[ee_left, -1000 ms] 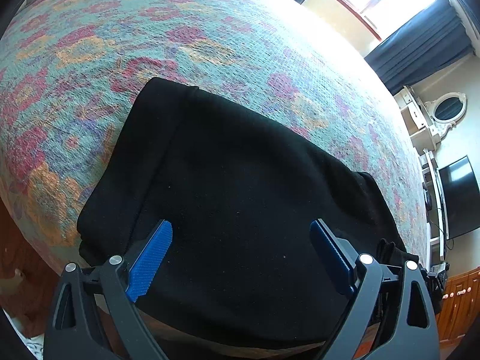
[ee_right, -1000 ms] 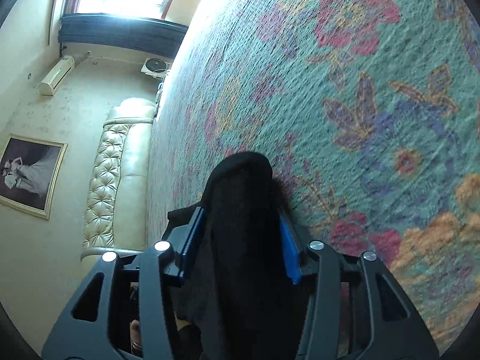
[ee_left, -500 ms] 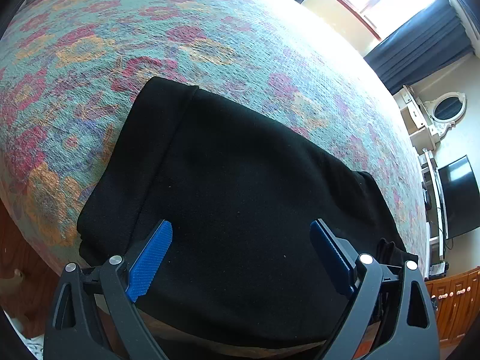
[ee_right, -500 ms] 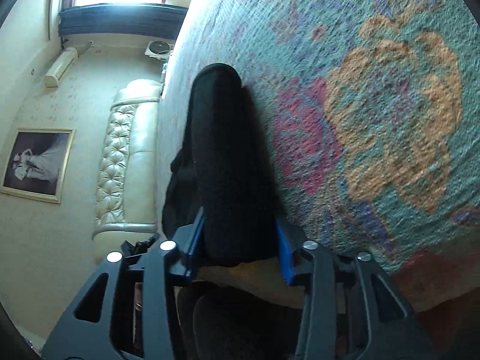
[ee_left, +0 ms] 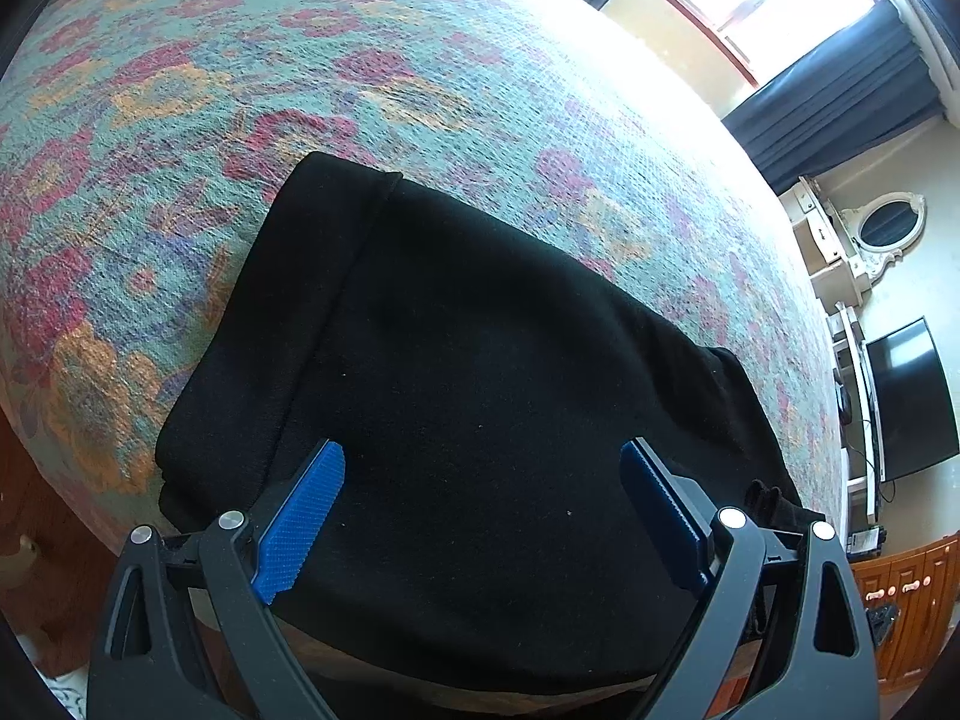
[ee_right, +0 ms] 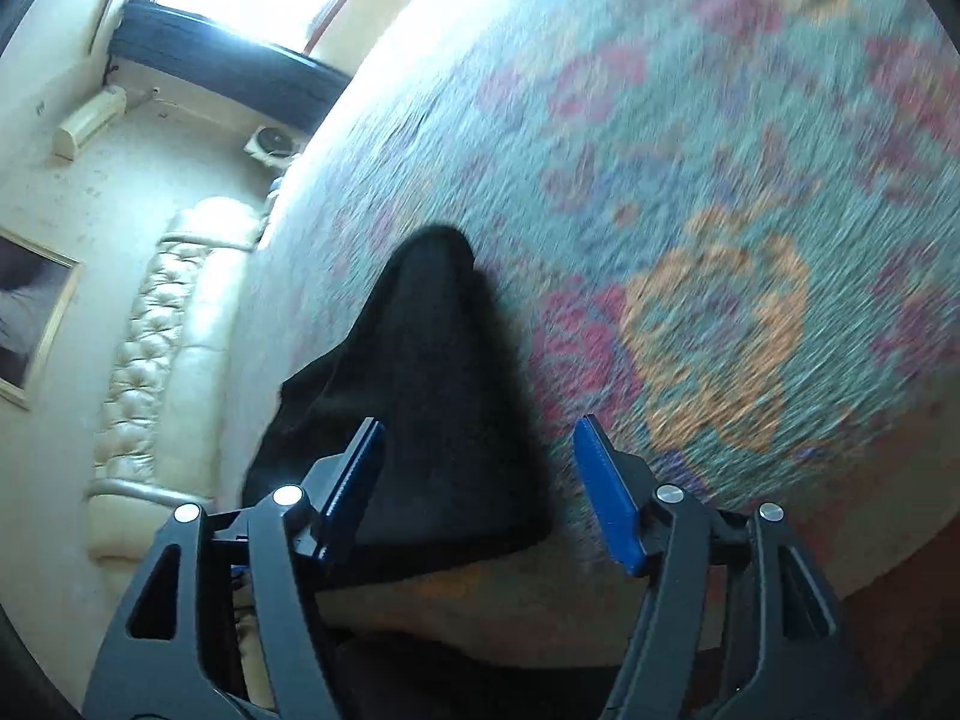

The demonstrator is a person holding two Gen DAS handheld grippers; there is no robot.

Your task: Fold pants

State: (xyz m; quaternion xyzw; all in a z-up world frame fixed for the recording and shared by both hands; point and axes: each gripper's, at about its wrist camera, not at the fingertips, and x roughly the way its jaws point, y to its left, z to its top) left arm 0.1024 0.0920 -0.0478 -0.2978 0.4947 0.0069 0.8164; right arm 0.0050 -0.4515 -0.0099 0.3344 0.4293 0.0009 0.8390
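The black pants [ee_left: 480,360] lie folded in a flat block on the floral bedspread [ee_left: 300,90], near the bed's front edge. My left gripper [ee_left: 480,498] hovers just above the near part of the pants, open wide and empty. In the right wrist view the pants [ee_right: 432,390] show edge-on as a dark mound. My right gripper [ee_right: 480,480] is open around their near end, its jaws apart from the cloth. That view is blurred by motion.
The floral bedspread [ee_right: 720,180] fills most of both views. A cream tufted headboard [ee_right: 168,330] lies beyond the pants in the right wrist view. A window with dark curtains [ee_left: 840,78], a television [ee_left: 906,396] and wooden cabinets [ee_left: 900,600] stand past the bed.
My right gripper has opened and let go of the pants, which now rest on the bed. My left gripper has not moved.
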